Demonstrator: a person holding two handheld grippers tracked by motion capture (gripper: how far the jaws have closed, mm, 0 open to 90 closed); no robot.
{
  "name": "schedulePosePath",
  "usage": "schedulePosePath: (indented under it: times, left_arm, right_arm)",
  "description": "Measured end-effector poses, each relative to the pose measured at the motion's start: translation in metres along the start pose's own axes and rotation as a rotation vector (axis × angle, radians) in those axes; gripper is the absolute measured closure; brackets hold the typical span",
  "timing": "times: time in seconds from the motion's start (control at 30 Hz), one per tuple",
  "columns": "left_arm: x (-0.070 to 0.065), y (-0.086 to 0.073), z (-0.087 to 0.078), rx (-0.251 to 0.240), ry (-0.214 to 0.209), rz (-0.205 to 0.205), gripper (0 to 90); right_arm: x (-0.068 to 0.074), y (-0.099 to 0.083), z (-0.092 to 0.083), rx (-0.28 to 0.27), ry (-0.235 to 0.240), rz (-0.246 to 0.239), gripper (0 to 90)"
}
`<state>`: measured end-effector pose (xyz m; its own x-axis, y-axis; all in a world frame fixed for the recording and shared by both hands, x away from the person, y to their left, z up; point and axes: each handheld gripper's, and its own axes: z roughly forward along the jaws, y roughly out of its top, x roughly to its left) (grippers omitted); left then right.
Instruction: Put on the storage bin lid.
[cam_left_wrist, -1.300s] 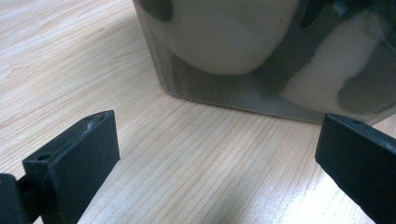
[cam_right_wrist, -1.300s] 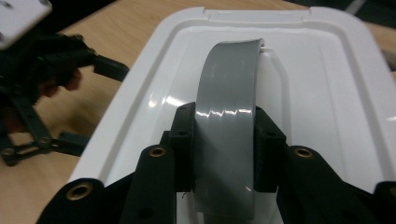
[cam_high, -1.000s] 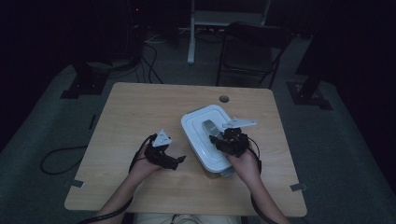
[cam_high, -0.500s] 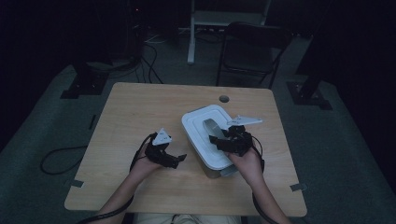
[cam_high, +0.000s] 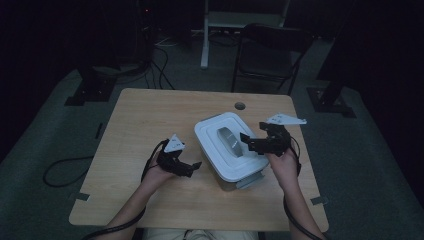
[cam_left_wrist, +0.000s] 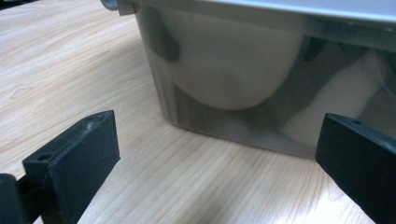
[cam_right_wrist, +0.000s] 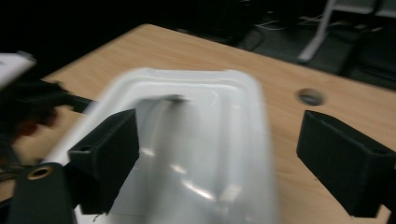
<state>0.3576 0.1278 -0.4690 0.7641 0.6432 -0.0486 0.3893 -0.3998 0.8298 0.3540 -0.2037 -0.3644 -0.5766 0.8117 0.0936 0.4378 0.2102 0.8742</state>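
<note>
While lying at mid-desk, the lidded storage box (cam_high: 231, 150) runs its long axis from far-left to near-right, grey handle on top. Right gripper (cam_high: 252, 143) hovers at its right edge, jaws just opened wide, nothing between them. Left gripper (cam_high: 192, 167) sits near-left of it, jaws open, empty. Wooden desk (cam_high: 145, 117); dim room, chair (cam_high: 270, 52) beyond.

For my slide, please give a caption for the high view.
Two open grippers, left and right, flank a lidded white box on a wooden table.
</note>
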Motion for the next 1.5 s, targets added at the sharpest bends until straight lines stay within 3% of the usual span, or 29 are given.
schedulePosePath:
  times: [0.17, 0.23, 0.33, 0.4, 0.47, 0.57, 0.7, 0.87, 1.03, 1.3, 1.5]
  left_arm:
    - [-0.003, 0.003, 0.003, -0.008, -0.005, -0.001, 0.5]
    - [-0.003, 0.004, 0.005, -0.007, -0.009, -0.001, 0.5]
    - [-0.003, 0.004, 0.006, -0.010, -0.010, -0.006, 0.5]
    - [-0.002, 0.003, 0.008, -0.005, -0.005, -0.009, 0.5]
    - [-0.001, 0.003, 0.008, -0.007, -0.004, -0.015, 0.5]
    - [-0.001, 0.003, 0.010, -0.004, -0.003, -0.014, 0.5]
    - [-0.001, 0.004, 0.014, -0.002, -0.002, -0.018, 0.5]
    - [-0.002, 0.002, 0.019, 0.012, -0.004, -0.018, 0.5]
    - [-0.002, 0.001, 0.024, 0.021, -0.008, -0.022, 0.5]
    - [0.000, 0.003, 0.028, 0.034, 0.001, -0.007, 0.4]
    - [0.009, 0.004, 0.025, 0.047, 0.039, -0.003, 0.4]
  right_arm:
    - [-0.031, -0.004, 0.003, -0.029, -0.035, 0.025, 13.0]
    - [-0.042, -0.007, 0.006, -0.058, -0.072, 0.015, 12.8]
    - [-0.053, -0.010, 0.010, -0.048, -0.097, 0.010, 12.7]
    - [-0.070, -0.016, 0.020, -0.025, -0.141, 0.020, 12.4]
    - [-0.079, -0.022, 0.025, -0.029, -0.159, 0.034, 12.4]
    - [-0.090, -0.032, 0.034, -0.031, -0.184, 0.057, 12.4]
    - [-0.101, -0.050, 0.047, 0.009, -0.207, 0.083, 12.4]
    - [-0.102, -0.076, 0.063, 0.063, -0.190, 0.101, 12.4]
    - [-0.091, -0.096, 0.073, 0.098, -0.153, 0.095, 12.4]
    - [-0.083, -0.105, 0.075, 0.109, -0.075, 0.125, 15.1]
    - [-0.071, -0.106, 0.072, 0.119, -0.034, 0.097, 18.4]
